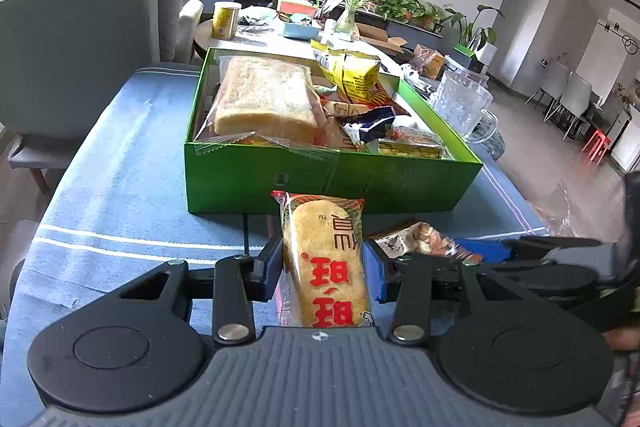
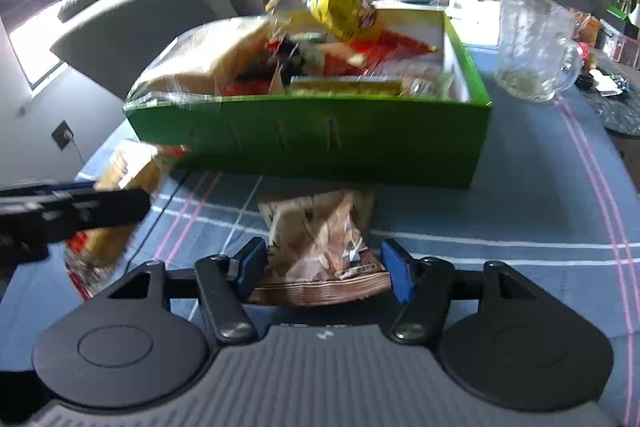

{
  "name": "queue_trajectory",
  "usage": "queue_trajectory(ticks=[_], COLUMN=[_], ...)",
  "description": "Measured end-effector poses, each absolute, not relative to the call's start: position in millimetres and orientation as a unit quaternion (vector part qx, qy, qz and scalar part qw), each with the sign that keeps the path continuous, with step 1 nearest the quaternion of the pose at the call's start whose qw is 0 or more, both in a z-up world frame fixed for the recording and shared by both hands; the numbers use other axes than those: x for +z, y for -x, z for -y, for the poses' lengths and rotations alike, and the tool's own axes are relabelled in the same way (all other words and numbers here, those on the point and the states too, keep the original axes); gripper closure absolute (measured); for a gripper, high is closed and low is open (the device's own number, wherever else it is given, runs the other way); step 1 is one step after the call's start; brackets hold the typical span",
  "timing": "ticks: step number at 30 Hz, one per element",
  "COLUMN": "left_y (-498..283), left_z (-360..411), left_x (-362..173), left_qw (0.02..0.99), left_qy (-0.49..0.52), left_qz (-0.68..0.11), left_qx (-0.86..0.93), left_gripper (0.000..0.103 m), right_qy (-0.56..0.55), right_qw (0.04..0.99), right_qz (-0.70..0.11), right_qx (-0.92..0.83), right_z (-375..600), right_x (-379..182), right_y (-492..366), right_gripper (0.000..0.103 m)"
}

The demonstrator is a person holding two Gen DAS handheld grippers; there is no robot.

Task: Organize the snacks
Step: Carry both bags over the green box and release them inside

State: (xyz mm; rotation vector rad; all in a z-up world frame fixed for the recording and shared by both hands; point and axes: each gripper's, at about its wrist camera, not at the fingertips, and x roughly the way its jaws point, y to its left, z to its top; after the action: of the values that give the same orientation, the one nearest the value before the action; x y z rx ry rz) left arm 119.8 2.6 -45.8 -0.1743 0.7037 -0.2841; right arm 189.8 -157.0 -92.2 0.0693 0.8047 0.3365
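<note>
The left claw point(image 1: 324, 263) grips a clear-wrapped golden rice cracker packet with red lettering point(image 1: 326, 267); at twelve o'clock sits the snack-filled green cardboard box point(image 1: 332, 179) on the blue-clothed counter point(image 1: 120, 187).

The rice cracker packet point(image 1: 324, 263) wears glossy clear plastic film over a rough, grainy cracker, and the brown snack bag point(image 2: 324, 251) is shiny, crinkled foil-like plastic. The green box point(image 1: 332, 175) looks like smooth cardboard with a slight sheen. The surface carries a matt woven blue cloth point(image 1: 120, 187), and the pitcher point(image 2: 532, 43) is clear textured glass.
</note>
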Motion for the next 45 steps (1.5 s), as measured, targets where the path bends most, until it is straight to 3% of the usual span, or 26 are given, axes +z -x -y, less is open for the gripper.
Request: queue_trajectory(ticks=[3,5,9,13,26,27,28,33,41,45], left_y=[-117,-115,-113,-114,-118,-119,-120,-123,-160,-202], left_z=[-3,-3,-5,-8,-12,-13,-13,-10,24,41], left_x=[-42,-39,-34,-34,-38,-38,-38,-31,17,20], left_qw=[0.927,0.929,0.931,0.933,0.931,0.931,0.931,0.932,0.946,0.947], left_qy=[0.084,0.084,0.085,0.087,0.088,0.09,0.09,0.089,0.061,0.045], left_qz=[-0.337,-0.332,-0.324,-0.324,-0.331,-0.331,-0.331,-0.322,-0.256,-0.253], left_qx=[-0.142,-0.142,-0.141,-0.134,-0.126,-0.125,-0.125,-0.139,-0.19,-0.193], left_gripper=[0.063,0.063,0.063,0.063,0.063,0.063,0.063,0.063,0.063,0.063], right_qy=[-0.039,-0.041,-0.065,-0.062,0.117,0.121,0.124,0.095,-0.025,-0.1], right_qw=[0.914,0.918,0.916,0.915,0.874,0.868,0.86,0.865,0.946,0.945], right_qz=[-0.37,-0.359,-0.356,-0.361,-0.374,-0.385,-0.399,-0.405,-0.264,-0.261], right_qx=[0.16,0.162,0.172,0.17,0.286,0.29,0.294,0.279,0.188,0.167], right_z=[161,163,170,172,120,118,115,119,170,184], right_x=[-78,-69,-58,-61,-92,-95,-98,-88,-10,-8], right_y=[-184,-181,-184,-186,-219,-224,-228,-213,-215,-251], right_gripper=[0.005,0.025,0.025,0.0,0.0,0.004,0.019,0.025,0.024,0.024])
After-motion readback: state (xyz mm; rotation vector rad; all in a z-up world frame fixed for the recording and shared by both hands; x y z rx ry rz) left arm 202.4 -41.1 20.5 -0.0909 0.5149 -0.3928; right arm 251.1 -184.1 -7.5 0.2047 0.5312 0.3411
